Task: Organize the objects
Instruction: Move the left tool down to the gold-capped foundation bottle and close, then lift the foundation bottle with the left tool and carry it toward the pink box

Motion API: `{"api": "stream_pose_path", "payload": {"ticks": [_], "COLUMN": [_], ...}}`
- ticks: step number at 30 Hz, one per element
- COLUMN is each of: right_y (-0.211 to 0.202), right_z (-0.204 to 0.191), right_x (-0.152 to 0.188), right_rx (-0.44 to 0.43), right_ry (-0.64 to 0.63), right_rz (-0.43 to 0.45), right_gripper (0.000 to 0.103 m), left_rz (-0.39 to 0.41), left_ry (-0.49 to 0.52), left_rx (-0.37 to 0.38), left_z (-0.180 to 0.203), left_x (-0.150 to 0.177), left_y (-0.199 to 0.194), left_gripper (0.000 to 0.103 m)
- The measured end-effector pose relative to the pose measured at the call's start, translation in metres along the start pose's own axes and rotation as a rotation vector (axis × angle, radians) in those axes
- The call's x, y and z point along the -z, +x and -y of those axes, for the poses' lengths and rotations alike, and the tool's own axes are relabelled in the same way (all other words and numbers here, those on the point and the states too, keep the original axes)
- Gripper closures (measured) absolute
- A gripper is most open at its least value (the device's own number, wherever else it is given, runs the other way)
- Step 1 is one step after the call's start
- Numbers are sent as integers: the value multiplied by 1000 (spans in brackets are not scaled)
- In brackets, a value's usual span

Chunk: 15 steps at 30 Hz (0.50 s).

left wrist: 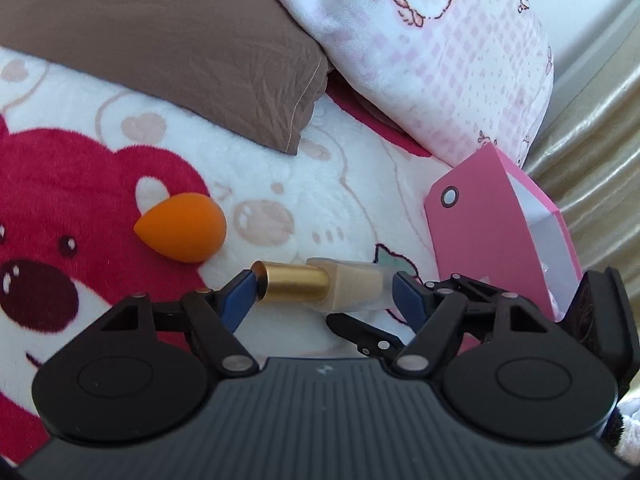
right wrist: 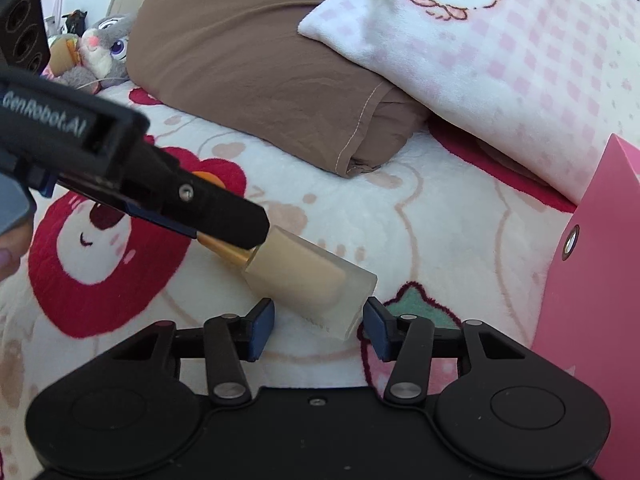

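— Where was the foundation bottle (right wrist: 316, 280)?

— We saw it lying on the white fleece blanket (right wrist: 460, 248) with red bears, gold cap (left wrist: 290, 282) toward the orange sponge (left wrist: 182, 226), which lay apart from it. The pink box (left wrist: 496, 220) stood near its glass end.

— And our grippers?

— Our left gripper (left wrist: 324, 294) stood open, the bottle lengthwise between its blue pads (left wrist: 236, 300), one near the cap; whether they touched we could not tell. Our right gripper (right wrist: 318, 326) had its pads on both sides of the glass base, seemingly not pressing it.

— Behind?

— A brown pillow (right wrist: 256, 60) and a pink checked one (right wrist: 500, 64).
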State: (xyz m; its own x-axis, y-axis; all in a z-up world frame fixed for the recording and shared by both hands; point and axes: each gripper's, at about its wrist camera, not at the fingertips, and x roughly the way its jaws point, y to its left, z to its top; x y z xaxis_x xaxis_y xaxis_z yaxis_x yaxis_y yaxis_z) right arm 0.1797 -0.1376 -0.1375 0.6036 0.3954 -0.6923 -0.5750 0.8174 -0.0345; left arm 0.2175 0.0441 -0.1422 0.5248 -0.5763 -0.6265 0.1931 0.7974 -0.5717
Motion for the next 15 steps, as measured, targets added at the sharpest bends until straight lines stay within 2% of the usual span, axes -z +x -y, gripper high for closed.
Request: {"api": "stream_pose_path", "payload": {"ticks": [2, 8, 11, 15], "right_y": [-4, -2, 6, 13], "right_z": [-1, -9, -6, -14], "right_x": [2, 4, -1, -2], "right_rx": [-18, -28, -24, 27], "right_ry": [11, 3, 78, 25], "right_rz": [-15, -14, -13, -9], "right_gripper": [48, 32, 31, 33], "left_rz": [-3, -37, -35, -17], "left_ry": [-15, -113, -125, -133], "left_rx": [6, 1, -3, -3], "left_z": [2, -7, -10, -13], "left_x": [6, 18, 20, 17], "left_y": [-6, -3, 1, 2], "left_gripper": [31, 34, 35, 35]}}
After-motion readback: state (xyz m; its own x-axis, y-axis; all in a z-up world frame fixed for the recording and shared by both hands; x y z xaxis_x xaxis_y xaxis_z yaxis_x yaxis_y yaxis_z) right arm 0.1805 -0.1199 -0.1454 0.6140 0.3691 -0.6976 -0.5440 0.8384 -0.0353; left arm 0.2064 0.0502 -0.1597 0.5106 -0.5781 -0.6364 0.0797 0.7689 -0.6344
